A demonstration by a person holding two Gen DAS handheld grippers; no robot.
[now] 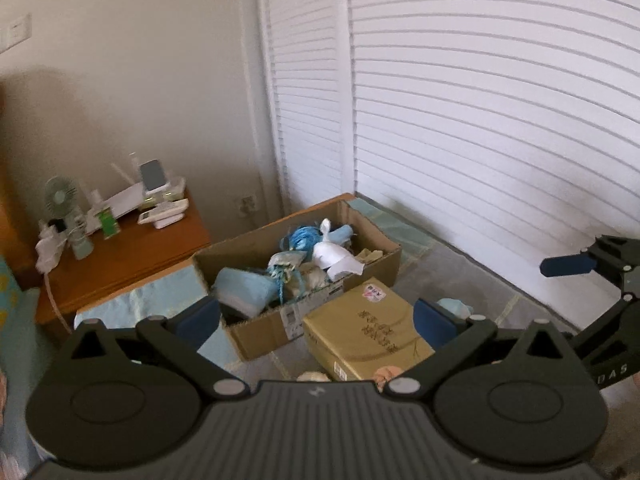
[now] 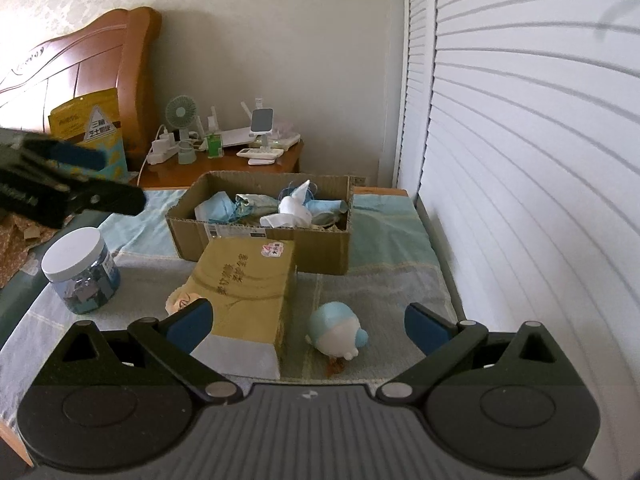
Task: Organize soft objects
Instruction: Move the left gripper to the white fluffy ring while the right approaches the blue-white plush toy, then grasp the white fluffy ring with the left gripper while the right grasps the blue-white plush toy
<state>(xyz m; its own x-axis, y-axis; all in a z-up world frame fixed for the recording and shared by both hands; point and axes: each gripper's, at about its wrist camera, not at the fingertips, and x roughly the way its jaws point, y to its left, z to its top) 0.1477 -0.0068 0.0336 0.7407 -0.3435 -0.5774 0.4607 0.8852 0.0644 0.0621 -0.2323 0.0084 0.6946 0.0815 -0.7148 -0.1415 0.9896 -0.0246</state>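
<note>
Both the left claw (image 1: 316, 320) and the right claw (image 2: 308, 324) stand wide open and empty above the bed (image 2: 384, 280), presumably free to collect the loose blue-and-white plush toy (image 2: 338, 334) lying beside the yellow box (image 2: 248, 296), short of the cardboard box (image 2: 264, 244) already holding soft items.

- A home bedroom: carved wooden headboard (image 2: 80, 68) against the wall.
- Bed (image 2: 380, 288) under a checked cover.
- Bedside tabletop (image 2: 224, 168) with a small fan (image 2: 182, 114), probably chargers.
- White slatted doors (image 2: 520, 160).
</note>
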